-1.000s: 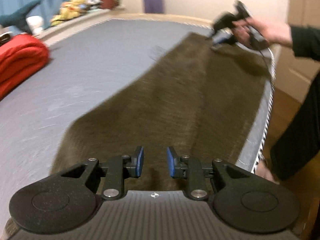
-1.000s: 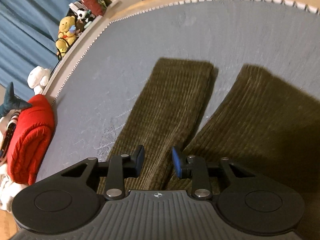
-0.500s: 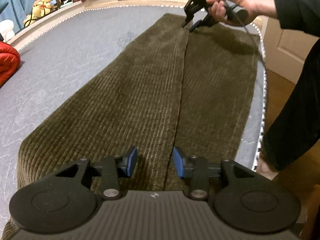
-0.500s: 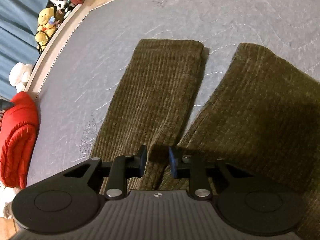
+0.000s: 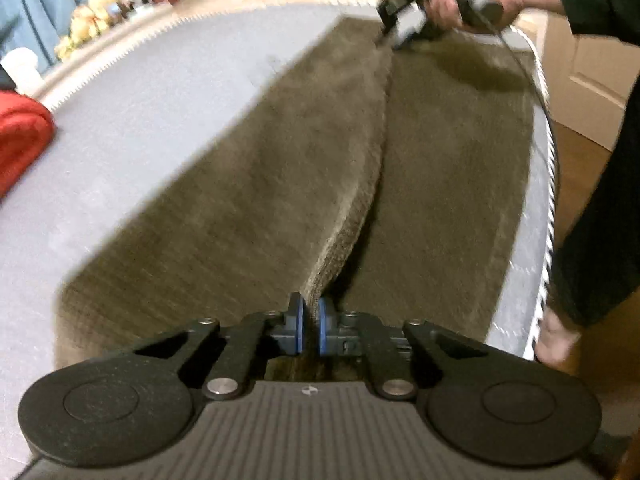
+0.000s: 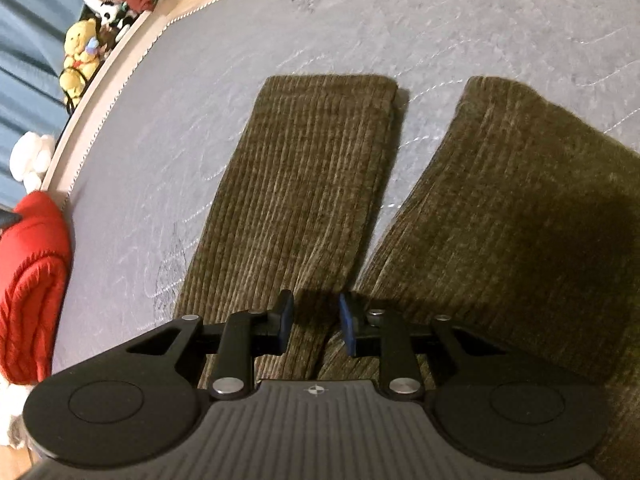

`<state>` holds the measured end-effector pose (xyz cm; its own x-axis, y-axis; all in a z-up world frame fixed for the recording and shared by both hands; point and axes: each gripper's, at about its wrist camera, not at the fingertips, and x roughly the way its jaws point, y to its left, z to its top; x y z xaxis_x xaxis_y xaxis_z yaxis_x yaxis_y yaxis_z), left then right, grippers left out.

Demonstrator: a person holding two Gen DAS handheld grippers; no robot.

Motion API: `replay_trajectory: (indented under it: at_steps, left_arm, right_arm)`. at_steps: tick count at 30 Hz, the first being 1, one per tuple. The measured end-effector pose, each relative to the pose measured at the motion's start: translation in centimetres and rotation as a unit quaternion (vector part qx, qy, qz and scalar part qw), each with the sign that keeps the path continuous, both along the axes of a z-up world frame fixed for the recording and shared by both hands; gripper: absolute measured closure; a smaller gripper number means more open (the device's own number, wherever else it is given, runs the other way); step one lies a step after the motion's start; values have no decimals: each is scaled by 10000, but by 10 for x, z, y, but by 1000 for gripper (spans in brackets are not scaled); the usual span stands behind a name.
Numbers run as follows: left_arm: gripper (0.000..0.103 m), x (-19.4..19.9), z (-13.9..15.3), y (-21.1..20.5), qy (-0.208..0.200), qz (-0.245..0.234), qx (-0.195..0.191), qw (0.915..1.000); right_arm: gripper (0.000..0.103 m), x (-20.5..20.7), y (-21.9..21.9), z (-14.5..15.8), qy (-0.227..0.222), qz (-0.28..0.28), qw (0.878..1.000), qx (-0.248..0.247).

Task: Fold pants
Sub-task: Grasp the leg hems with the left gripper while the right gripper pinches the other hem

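Observation:
Olive-brown corduroy pants (image 5: pixel 280 184) lie flat on the grey mattress (image 5: pixel 160 120). My left gripper (image 5: pixel 310 326) is shut on the inner edge of one pant leg at the near end and lifts it into a ridge. My right gripper (image 6: pixel 313 326) is open, just above the crotch where the two legs (image 6: pixel 304 184) split. It also shows in the left wrist view (image 5: pixel 404 20), held by a hand at the far end of the pants.
A red folded blanket (image 6: pixel 28 280) lies at the mattress's left edge. Stuffed toys (image 6: pixel 80 56) sit on a ledge before blue curtains. The mattress's right edge (image 5: pixel 548 200) drops to a wooden floor, where the person stands by a door.
My left gripper has closed on the pant leg's inner edge and raised it. My right gripper has opened a little wider above the crotch.

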<state>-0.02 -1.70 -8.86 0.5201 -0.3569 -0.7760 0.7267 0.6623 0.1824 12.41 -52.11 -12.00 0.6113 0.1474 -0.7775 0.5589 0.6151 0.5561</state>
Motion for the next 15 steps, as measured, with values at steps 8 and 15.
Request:
replay_trajectory:
  at_steps: [8, 15]
  left_arm:
    - [96, 5, 27, 24, -81, 367, -606, 9975]
    - [96, -12, 37, 28, -221, -65, -595, 9980]
  right_arm:
    - [95, -4, -6, -2, -272, -395, 9985, 249]
    - [101, -53, -5, 77, -1163, -260, 9919, -429]
